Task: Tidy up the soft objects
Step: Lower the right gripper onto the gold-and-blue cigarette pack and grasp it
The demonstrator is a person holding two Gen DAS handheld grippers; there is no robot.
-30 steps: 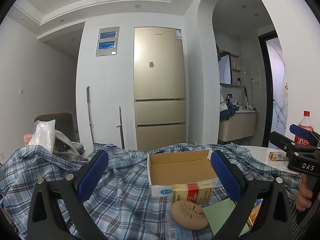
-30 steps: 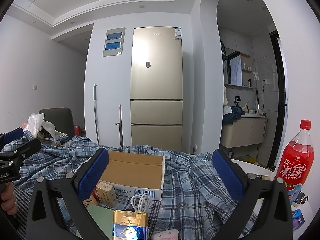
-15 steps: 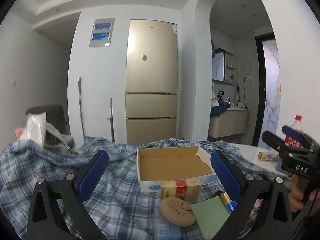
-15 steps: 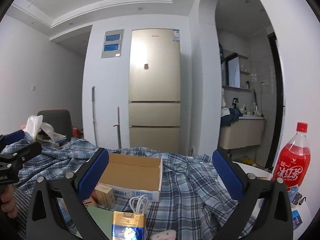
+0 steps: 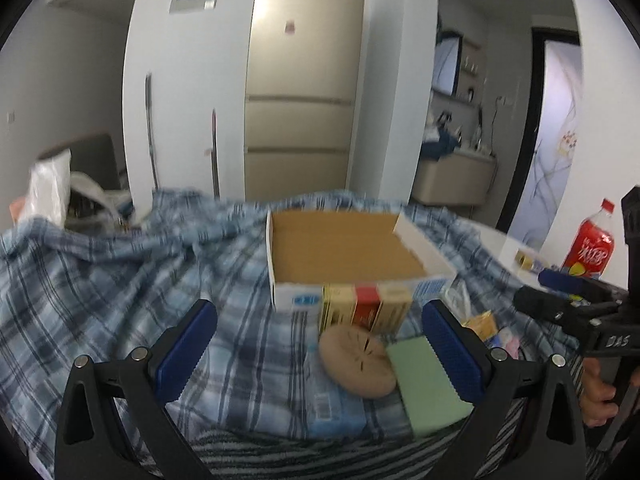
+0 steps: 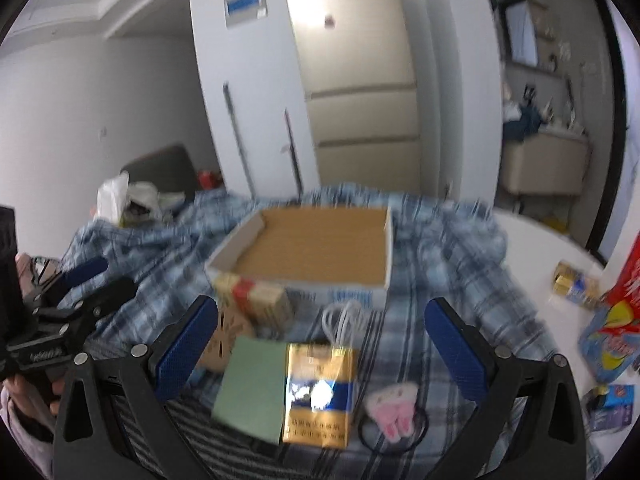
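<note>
Both the left gripper [image 5: 320, 352] and the right gripper [image 6: 322, 350] are held wide apart, with nothing gripped. A green pad [image 6: 252, 384], a gold packet [image 6: 320, 392] and a pink plush hair tie [image 6: 394, 408] are seen nearest on the plaid cloth [image 6: 440, 280]. Beyond, an open cardboard box [image 6: 316, 248] is seen empty.
</note>
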